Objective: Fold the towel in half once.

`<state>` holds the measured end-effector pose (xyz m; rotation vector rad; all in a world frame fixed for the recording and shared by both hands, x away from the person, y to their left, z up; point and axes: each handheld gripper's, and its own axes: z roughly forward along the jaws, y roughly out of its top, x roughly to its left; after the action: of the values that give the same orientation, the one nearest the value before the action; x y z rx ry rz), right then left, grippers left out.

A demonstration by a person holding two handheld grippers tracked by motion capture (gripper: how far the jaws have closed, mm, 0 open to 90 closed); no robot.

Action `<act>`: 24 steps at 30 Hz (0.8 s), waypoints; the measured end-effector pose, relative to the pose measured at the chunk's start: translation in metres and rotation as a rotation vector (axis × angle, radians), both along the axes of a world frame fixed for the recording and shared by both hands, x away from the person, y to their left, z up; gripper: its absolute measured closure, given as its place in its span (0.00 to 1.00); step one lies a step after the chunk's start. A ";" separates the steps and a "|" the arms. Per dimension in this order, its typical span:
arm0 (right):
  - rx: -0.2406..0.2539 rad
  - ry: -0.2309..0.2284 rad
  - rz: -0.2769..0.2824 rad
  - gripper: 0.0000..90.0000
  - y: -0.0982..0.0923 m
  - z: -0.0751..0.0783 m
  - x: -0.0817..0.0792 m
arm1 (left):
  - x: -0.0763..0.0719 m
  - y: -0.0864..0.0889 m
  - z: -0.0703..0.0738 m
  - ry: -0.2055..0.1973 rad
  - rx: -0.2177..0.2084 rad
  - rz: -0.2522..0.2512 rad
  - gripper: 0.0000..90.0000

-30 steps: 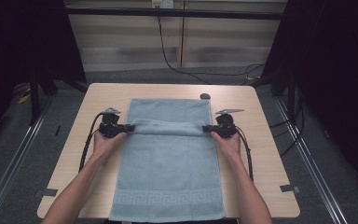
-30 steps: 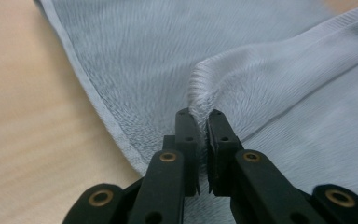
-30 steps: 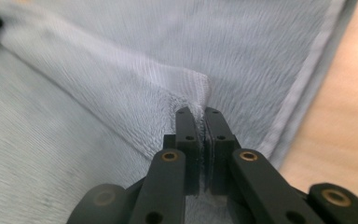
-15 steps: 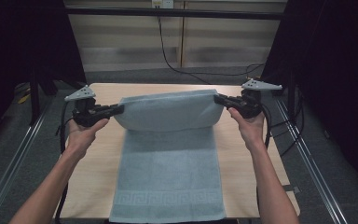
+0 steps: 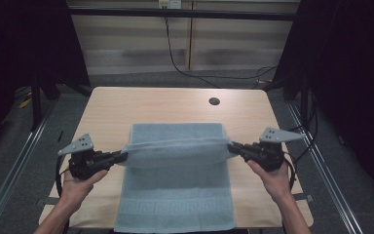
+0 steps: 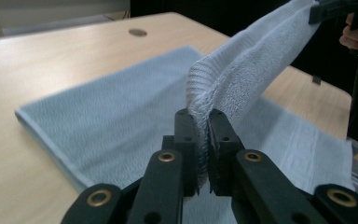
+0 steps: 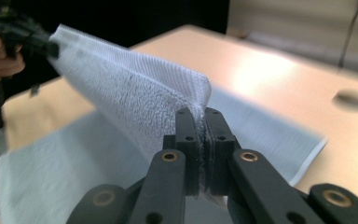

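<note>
A light blue towel (image 5: 175, 195) lies lengthwise on the wooden table (image 5: 156, 105), its far end lifted and folded back toward the person. My left gripper (image 5: 122, 156) is shut on the left corner of that lifted edge, and my right gripper (image 5: 232, 146) is shut on the right corner. The edge hangs stretched between them above the towel's middle. In the left gripper view the jaws pinch the towel corner (image 6: 203, 100), with the other gripper far off at the top right. In the right gripper view the jaws clamp the opposite corner (image 7: 198, 100).
A round cable hole (image 5: 214, 101) sits in the table near its far right. Black cables (image 5: 185, 63) trail over the floor behind the table. Metal rails (image 5: 24, 141) run along both sides. Bare tabletop lies left and right of the towel.
Both grippers have carried the towel's far edge up and then back toward the person, from the far end of the table to above the towel's middle.
</note>
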<state>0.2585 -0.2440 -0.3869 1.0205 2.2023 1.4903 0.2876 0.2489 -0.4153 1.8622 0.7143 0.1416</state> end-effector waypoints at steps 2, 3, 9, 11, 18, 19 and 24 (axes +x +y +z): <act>-0.011 0.039 0.005 0.96 0.001 -0.017 -0.008 | -0.006 0.000 -0.013 0.022 0.026 -0.005 0.94; -0.020 0.059 0.011 0.96 0.002 -0.025 -0.012 | -0.008 -0.001 -0.017 0.021 0.043 -0.009 0.94; -0.034 0.125 0.034 0.94 0.003 -0.059 -0.036 | -0.029 0.001 -0.046 0.073 0.065 -0.043 0.92; -0.047 0.133 0.043 0.92 0.003 -0.062 -0.046 | -0.039 0.003 -0.054 0.080 0.084 -0.060 0.91; -0.124 0.199 0.118 0.82 0.006 -0.083 -0.081 | -0.066 0.011 -0.065 0.142 0.103 -0.128 0.85; -0.107 0.203 0.120 0.81 0.005 -0.084 -0.085 | -0.069 0.013 -0.064 0.142 0.097 -0.125 0.84; -0.076 0.211 0.157 0.73 0.005 -0.081 -0.098 | -0.075 0.019 -0.059 0.138 0.056 -0.132 0.75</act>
<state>0.1604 -0.2395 -0.4682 1.0443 2.5186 1.4049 0.2122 0.2677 -0.4742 1.9812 0.6846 -0.0531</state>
